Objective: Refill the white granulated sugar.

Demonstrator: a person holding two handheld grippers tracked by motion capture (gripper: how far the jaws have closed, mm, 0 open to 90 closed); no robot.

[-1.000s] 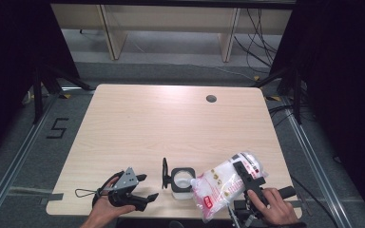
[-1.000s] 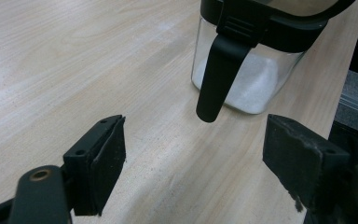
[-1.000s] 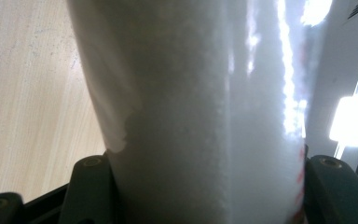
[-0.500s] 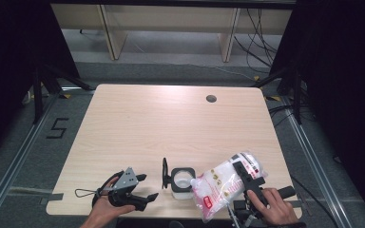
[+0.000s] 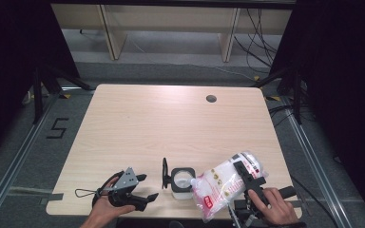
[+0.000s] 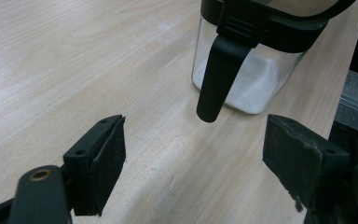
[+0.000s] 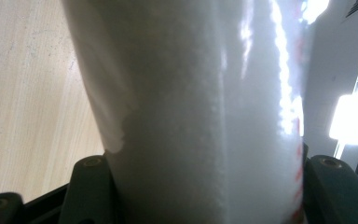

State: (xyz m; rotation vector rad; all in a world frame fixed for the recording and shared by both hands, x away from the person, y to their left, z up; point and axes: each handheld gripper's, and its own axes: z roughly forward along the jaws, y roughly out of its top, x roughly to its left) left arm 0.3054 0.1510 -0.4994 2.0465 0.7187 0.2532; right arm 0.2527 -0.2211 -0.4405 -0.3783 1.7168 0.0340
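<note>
Pinched between the right tongs, the bag of white granules tilts beside the open jar, so keep its low corner over the mouth while the wide, empty left tongs could steady the jar on the worktop.

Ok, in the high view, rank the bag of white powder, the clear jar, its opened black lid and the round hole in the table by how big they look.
1. bag of white powder
2. clear jar
3. black lid, seen edge-on, so unsure against the jar
4. round hole, farther from the camera, so it may look smaller than it is
</note>
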